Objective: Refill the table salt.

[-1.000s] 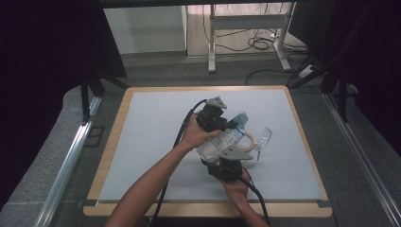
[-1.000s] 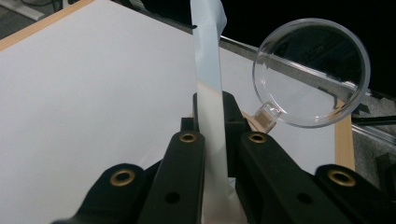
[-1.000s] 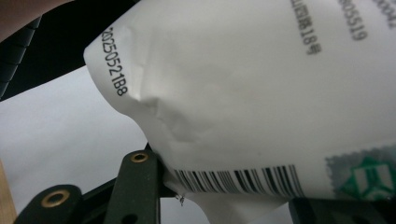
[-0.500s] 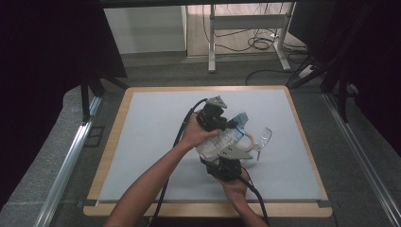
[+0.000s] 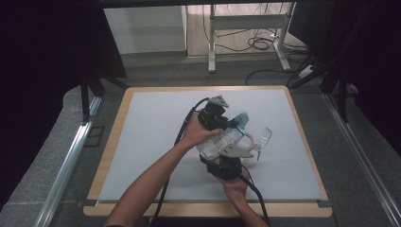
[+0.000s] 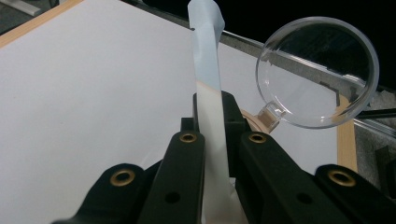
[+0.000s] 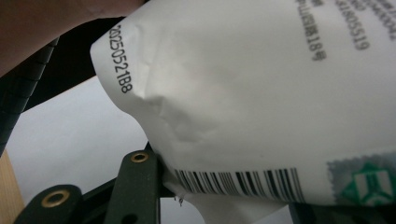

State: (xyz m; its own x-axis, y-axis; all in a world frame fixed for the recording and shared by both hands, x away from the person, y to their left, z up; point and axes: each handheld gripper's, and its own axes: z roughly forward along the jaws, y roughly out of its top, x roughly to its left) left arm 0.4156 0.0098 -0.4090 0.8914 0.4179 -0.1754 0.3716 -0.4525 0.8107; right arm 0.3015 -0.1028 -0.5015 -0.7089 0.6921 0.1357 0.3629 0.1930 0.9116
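Two tongs, left tongs (image 5: pixel 235 124) and right tongs (image 5: pixel 226 150); one white printed packet (image 7: pixel 243 93); one clear round-lensed magnifier (image 6: pixel 317 72); one tabletop (image 5: pixel 156 123).

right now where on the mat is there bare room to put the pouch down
The grey mat is bare across its whole left half, from the wooden edge to the person's left forearm, and along the far strip. A smaller free patch lies at the near right corner. It is crowded mid-right, where both hand-held grippers grip the white pouch beside the clear cup.
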